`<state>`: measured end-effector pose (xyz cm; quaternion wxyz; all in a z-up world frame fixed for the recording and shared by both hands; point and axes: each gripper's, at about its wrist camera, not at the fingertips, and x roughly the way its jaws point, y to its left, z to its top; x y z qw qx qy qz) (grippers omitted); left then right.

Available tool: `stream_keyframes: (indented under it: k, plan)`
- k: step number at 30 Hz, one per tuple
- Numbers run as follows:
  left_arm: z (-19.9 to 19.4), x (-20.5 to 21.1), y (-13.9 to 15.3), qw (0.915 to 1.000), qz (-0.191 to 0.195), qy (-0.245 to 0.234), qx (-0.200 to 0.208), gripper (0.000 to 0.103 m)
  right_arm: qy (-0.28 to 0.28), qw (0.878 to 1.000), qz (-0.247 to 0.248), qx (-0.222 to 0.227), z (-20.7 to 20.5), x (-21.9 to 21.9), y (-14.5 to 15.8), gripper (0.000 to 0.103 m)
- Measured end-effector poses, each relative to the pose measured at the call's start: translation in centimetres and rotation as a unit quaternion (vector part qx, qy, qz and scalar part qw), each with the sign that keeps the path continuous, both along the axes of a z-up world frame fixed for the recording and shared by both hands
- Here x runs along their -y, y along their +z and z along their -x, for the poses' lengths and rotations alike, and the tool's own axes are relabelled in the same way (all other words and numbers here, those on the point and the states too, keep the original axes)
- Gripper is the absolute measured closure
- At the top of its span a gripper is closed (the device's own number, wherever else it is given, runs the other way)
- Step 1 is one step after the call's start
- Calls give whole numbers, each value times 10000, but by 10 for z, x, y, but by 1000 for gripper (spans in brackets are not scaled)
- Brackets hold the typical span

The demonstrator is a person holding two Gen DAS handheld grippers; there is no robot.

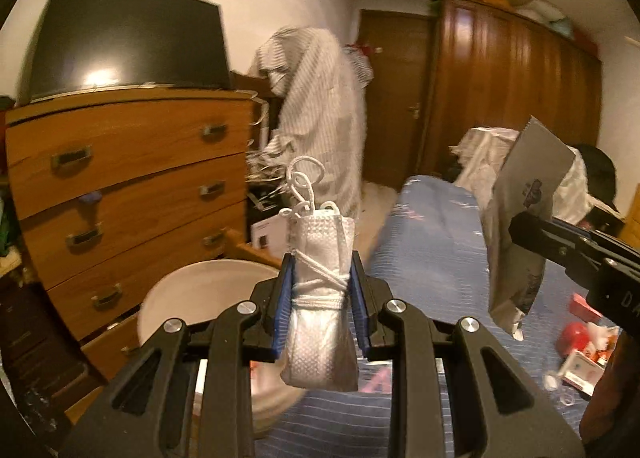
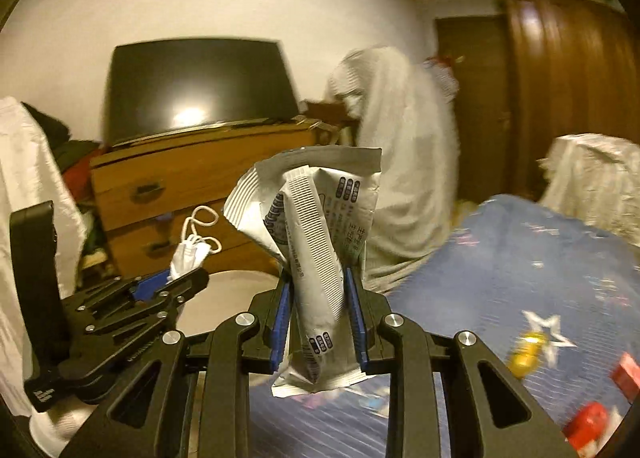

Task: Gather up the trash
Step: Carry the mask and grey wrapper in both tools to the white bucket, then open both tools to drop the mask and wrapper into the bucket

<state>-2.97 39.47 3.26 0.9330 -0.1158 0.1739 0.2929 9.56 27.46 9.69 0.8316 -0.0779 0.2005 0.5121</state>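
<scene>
Over the bed (image 1: 432, 258), the left tongs (image 1: 322, 298) are clenched on a rolled white mask (image 1: 320, 298) bound with its own cord, above the rim of a white bucket (image 1: 200, 290). Just beside them, the right tongs (image 2: 318, 306) grasp a crumpled wrapper (image 2: 316, 242). More litter (image 2: 588, 426) lies on the bed.

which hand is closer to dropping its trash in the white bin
Left, probably. The left gripper, shut on the rolled face mask, is right beside the white bin; the right gripper, holding the wrapper, sits further over the bed.
</scene>
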Motion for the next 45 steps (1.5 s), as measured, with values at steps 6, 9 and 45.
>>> stream_keyframes:
  k: [6,9,45]
  plan:
    - [8,-62,-11,9986,380,160,-321,78,601,9937,607,-730,-20,-116,-10,75]
    - [1,-90,-21,9967,633,183,-470,78,784,9858,986,-1109,-28,-159,-36,75]
    - [-2,-168,-88,9866,1188,484,-1005,39,804,9691,1477,-1804,-67,-214,-121,49]
